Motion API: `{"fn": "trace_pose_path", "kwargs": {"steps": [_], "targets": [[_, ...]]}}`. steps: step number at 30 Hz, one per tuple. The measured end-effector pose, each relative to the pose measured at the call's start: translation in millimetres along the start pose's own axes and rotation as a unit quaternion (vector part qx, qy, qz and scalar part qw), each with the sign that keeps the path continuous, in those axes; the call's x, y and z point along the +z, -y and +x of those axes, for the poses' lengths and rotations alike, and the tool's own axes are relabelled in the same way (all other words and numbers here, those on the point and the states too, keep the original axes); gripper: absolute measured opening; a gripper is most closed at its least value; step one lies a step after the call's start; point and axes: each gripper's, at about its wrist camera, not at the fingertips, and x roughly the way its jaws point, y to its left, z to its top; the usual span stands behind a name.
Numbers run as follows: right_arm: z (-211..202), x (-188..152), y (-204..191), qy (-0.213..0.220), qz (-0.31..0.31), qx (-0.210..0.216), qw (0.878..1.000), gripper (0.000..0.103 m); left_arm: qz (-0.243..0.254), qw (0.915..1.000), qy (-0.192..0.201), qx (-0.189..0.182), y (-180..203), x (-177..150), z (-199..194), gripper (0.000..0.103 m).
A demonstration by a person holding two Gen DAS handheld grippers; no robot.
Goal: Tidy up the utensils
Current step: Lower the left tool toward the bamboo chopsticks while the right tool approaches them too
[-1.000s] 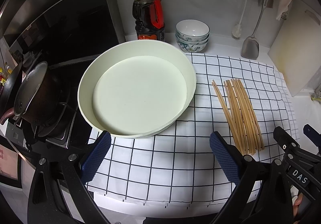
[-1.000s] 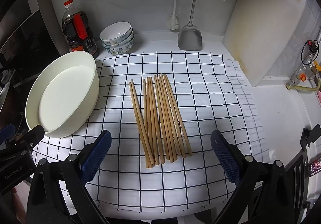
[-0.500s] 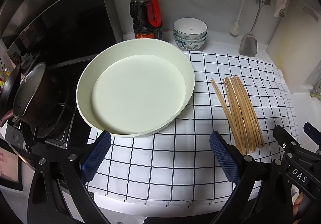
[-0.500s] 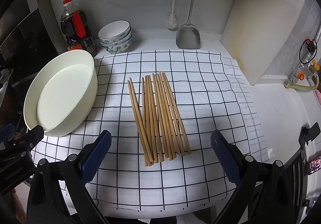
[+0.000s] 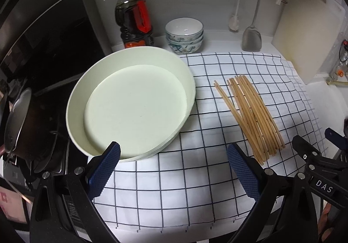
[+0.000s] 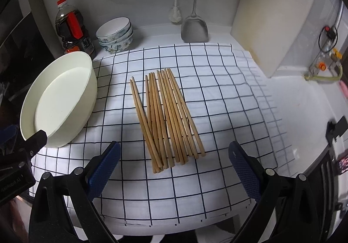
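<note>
In the left wrist view the left gripper has its two blue-padded fingers spread wide at the bottom of the frame with nothing between them, above the near edge of a white cloth with a dark grid. The tip of the left-hand finger overlaps the near rim of a wide, shallow cream basin that fills the centre left of the frame and sits on the cloth's left end, partly over the stove side. In the right wrist view the right gripper is likewise spread wide and holds nothing, its fingers low in the frame. Just beyond the gap between them, at centre frame, lies a bundle of wooden chopsticks, flat on the cloth, side by side, with one pair on the left splayed away at the far end. The chopsticks lie well clear of the basin, which shows at the left edge of this view. Further back, near the wall, a stack of patterned bowls stands beside a dark bottle with a red cap in the upper left. A metal spatula hangs at upper centre, and a pale cutting board leans in the upper right.
</note>
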Motion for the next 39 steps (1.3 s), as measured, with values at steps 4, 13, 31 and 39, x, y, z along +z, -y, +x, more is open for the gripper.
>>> {"fn": "trace_pose_path", "kwargs": {"steps": [4, 13, 31, 39], "targets": [[13.4, -2.2, 24.3, -0.009, 0.002, -0.002, 1.000, 0.095, -0.001, 1.0000, -0.006, -0.007, 19.1, -0.5, 10.4, 0.097], [55.9, -0.7, 84.6, 0.005, -0.049, 0.041, 0.998, 0.095, -0.052, 0.9984, -0.016, 0.017, 69.2, -7.9, 47.9, 0.097], [137.1, 22.3, 88.6, 0.021, -0.093, 0.090, 0.991, 0.095, -0.096, 0.9945, -0.012, 0.040, 96.5, -5.7, 114.6, 0.097], [155.1, 29.2, 87.1, 0.019, -0.098, 0.073, 0.992, 0.095, -0.101, 0.9936, -0.023, 0.044, 101.3, -4.1, 136.4, 0.097]]}}
